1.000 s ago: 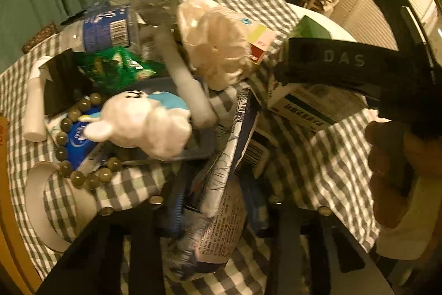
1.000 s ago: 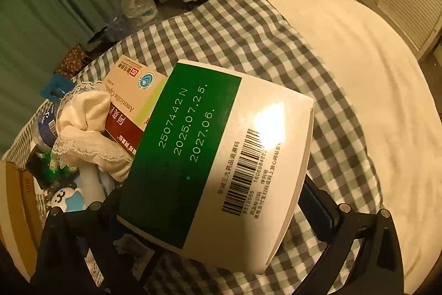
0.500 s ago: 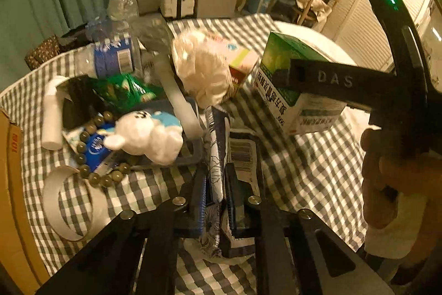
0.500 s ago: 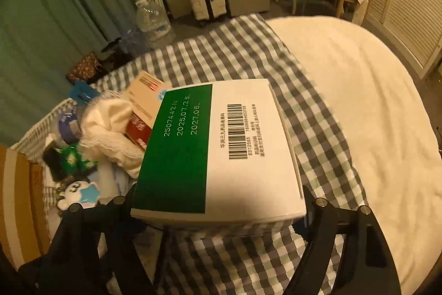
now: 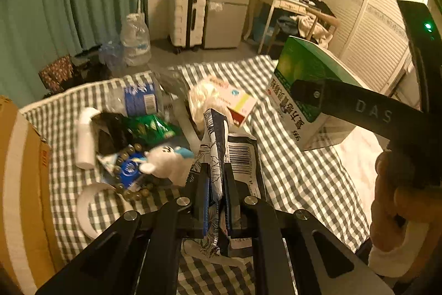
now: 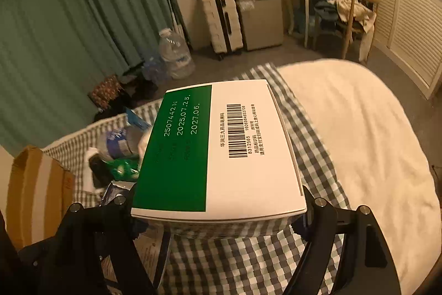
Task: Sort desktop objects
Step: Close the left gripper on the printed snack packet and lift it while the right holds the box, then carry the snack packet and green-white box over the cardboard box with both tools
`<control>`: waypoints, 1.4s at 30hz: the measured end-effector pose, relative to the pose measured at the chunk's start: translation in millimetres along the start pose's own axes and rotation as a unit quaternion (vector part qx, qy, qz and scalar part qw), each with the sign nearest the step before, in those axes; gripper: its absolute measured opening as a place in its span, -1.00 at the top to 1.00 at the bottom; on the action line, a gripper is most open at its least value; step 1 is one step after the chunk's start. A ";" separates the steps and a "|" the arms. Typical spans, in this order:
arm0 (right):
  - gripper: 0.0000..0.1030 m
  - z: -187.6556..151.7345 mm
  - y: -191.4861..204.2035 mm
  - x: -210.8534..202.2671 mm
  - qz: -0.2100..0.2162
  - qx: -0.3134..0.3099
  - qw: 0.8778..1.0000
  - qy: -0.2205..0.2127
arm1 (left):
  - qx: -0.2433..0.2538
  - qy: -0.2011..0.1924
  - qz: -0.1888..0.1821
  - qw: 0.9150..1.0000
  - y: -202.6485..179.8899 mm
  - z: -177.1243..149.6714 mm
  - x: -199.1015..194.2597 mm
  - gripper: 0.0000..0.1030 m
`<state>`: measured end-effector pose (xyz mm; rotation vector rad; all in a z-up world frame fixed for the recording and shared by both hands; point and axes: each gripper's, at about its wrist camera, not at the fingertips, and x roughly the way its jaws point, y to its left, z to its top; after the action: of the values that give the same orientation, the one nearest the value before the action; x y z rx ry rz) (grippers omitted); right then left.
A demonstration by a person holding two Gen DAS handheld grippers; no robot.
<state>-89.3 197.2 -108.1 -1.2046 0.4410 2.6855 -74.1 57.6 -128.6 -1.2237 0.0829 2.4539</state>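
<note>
Left claw (image 5: 216, 195) is clamped tight on a flat blue-and-white printed foil packet (image 5: 221, 156), which sticks up between the blue pads with its barcode side facing right, lifted clear of the grey-and-white checked cloth (image 5: 290, 179). Right claw (image 6: 221, 212) is gripping a green-and-white cardboard medicine box (image 6: 221, 151) across its width, also held up off the cloth; the left view shows the same box in the air at the right.

Rest of the pile sits on the cloth to the left: a white plush toy (image 5: 165, 161), a string of dark round beads (image 5: 129, 173), a clear plastic bottle with a blue label (image 5: 141, 100), a green snack bag (image 5: 152, 129), and a small white-and-red box (image 5: 237, 104). A brown cardboard carton (image 5: 19, 184) stands at the far left edge.
</note>
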 end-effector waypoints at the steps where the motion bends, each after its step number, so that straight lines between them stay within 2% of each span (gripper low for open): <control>1: -0.52 0.9 2.0 -4.6 0.001 -0.002 1.000 -0.007 | 0.000 -0.006 0.003 1.000 0.8 0.8 -4.3 0.83; 10: -0.52 9.9 13.8 -52.7 0.010 -0.018 0.997 -0.071 | -0.004 -0.072 0.022 0.997 4.2 13.5 -60.4 0.83; 16: -0.52 11.8 34.0 -92.3 0.014 -0.038 0.991 -0.124 | 0.009 -0.117 0.034 0.993 5.7 19.3 -102.5 0.83; 22: -0.52 8.4 57.8 -125.8 0.023 -0.051 0.985 -0.162 | 0.001 -0.156 0.050 0.986 16.7 21.7 -138.9 0.83; 25: -0.52 5.4 66.8 -138.5 0.025 -0.057 0.983 -0.173 | -0.004 -0.170 0.061 0.984 24.7 21.6 -155.8 0.83; 28: -0.52 5.1 74.9 -149.7 0.029 -0.060 0.981 -0.181 | 0.007 -0.179 0.088 0.980 29.6 20.7 -172.2 0.83; 36: -0.52 6.8 110.8 -173.9 0.051 -0.078 0.976 -0.199 | -0.015 -0.208 0.099 0.973 57.6 16.4 -213.7 0.83; 39: -0.52 4.6 126.6 -182.6 0.057 -0.088 0.973 -0.205 | -0.004 -0.212 0.123 0.969 70.1 12.6 -227.4 0.83; 42: -0.52 0.9 143.6 -189.2 0.066 -0.097 0.971 -0.210 | -0.026 -0.219 0.129 0.967 92.8 9.9 -241.2 0.83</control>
<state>-3.4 56.5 62.9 -0.6255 0.2029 3.0465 13.9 -103.0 54.0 -0.6971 0.0564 2.9131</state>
